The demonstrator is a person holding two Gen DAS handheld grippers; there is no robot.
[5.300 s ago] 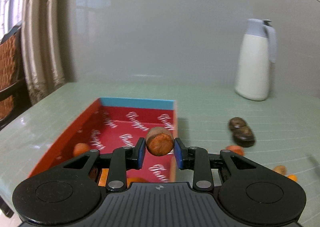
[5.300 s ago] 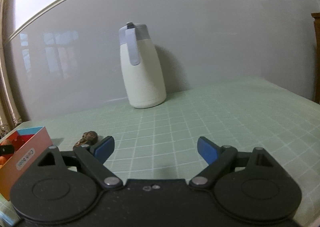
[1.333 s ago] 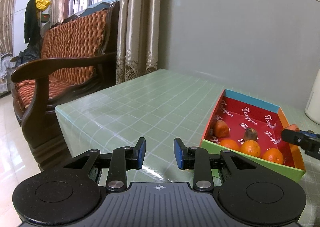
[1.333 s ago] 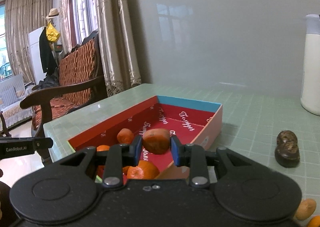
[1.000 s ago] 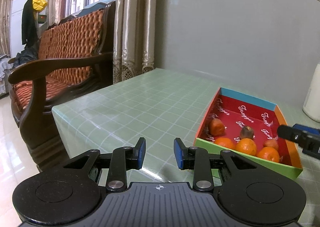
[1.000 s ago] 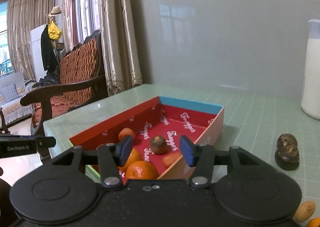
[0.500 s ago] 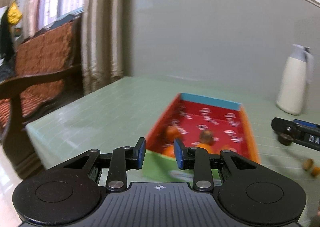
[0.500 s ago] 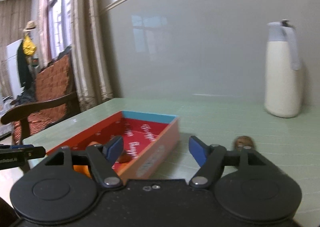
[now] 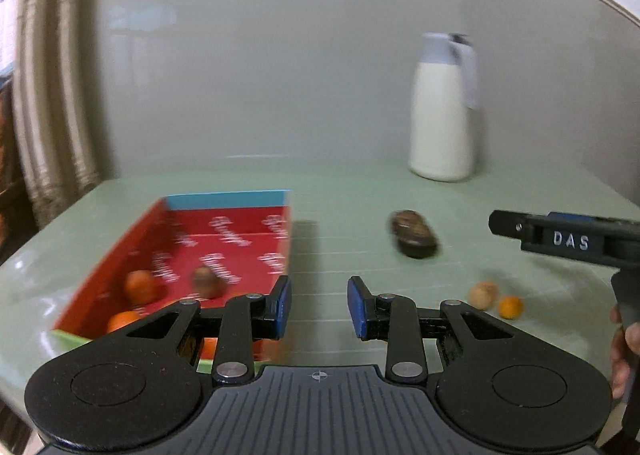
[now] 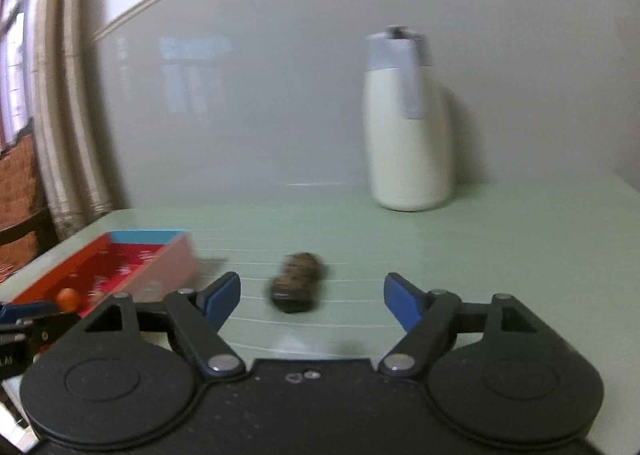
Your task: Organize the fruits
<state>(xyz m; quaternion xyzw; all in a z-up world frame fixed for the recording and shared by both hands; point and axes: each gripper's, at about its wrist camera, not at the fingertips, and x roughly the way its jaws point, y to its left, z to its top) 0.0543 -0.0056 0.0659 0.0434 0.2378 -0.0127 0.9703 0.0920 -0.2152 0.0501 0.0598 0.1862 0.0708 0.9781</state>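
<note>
Pale green tiles cover the tabletop (image 9: 352, 191), and a grey wall stands behind it. By the back edge stands a white jug (image 9: 442, 111) with a grey lid. Near the left edge lies a red box (image 9: 224, 239) with a blue end. Inside it are some orange fruits (image 9: 138, 286) and one brown fruit (image 9: 206, 282). Out on the tabletop, well apart from the box, two dark brown fruits (image 10: 298, 283) lie touching each other. Nearer the front edge sit a tan fruit (image 9: 483, 294) and a little orange one (image 9: 510, 307), just beside each other. The left gripper (image 9: 319, 307) has its claw partly open and holds nothing. The right gripper (image 10: 312, 295) has its claw wide open and empty, with the dark fruits in front of it.
</note>
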